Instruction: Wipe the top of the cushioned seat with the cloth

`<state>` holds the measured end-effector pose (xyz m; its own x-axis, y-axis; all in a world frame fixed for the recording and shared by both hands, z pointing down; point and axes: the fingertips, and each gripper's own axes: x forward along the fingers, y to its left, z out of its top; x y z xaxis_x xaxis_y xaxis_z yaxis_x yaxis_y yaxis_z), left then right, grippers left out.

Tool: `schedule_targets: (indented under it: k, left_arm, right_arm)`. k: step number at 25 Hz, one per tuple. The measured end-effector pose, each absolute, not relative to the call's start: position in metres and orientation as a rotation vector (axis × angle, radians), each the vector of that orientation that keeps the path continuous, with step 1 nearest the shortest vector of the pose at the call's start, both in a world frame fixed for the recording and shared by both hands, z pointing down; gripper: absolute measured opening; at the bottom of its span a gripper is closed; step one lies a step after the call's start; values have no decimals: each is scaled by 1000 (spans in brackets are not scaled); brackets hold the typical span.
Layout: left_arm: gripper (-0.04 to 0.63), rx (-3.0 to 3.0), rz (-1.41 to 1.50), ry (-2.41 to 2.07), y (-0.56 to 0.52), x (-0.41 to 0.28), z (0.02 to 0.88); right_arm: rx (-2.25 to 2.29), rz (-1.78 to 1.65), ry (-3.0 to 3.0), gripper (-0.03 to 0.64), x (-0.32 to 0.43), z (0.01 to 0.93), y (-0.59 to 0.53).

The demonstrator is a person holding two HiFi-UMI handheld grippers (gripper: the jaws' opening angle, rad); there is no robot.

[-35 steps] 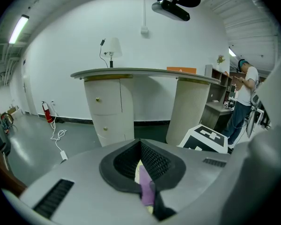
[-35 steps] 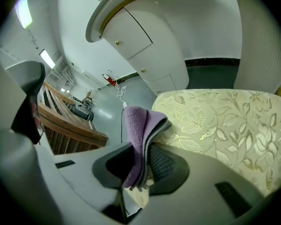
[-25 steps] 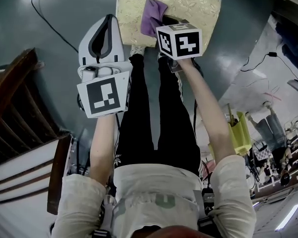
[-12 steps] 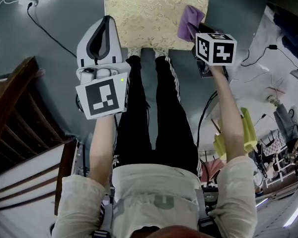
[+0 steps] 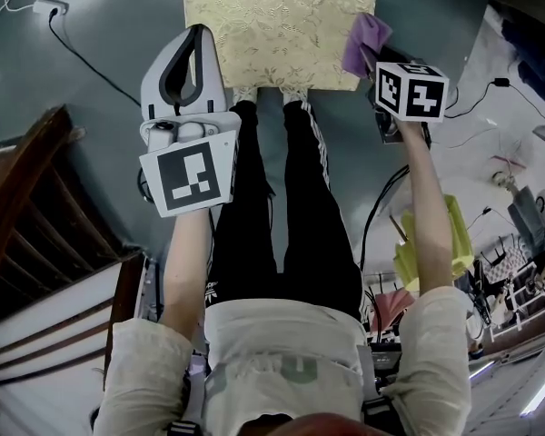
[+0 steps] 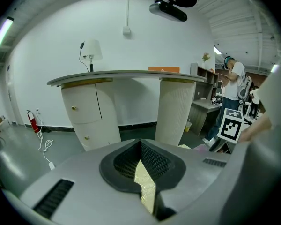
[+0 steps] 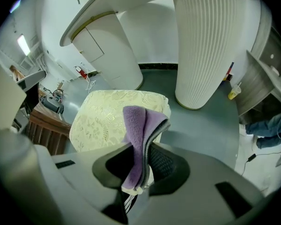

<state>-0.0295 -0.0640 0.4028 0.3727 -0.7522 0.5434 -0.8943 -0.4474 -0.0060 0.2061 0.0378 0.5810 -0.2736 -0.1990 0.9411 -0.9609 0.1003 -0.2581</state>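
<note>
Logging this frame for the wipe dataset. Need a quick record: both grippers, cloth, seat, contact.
left gripper: jaws together, nothing held; by the seat's left edge in the head view
right gripper: shut on the cloth
cloth: purple, folded, sticking out past the jaws; at the seat's right edge in the head view
cushioned seat: pale gold floral top, standing on the floor
cloth-to-seat contact: cannot tell
</note>
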Motion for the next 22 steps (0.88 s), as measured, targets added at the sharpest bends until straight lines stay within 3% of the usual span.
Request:
schedule_targets:
  k: [15, 22]
  left_arm:
    - [5, 2350, 703, -1456, -60, -22, 405]
    - [5, 2343, 688, -1486, -60, -32, 393]
  right_arm:
    - [1211, 1283, -1582, 89, 209, 582, 40]
    - [1277, 1220, -1927, 89, 152, 458, -14]
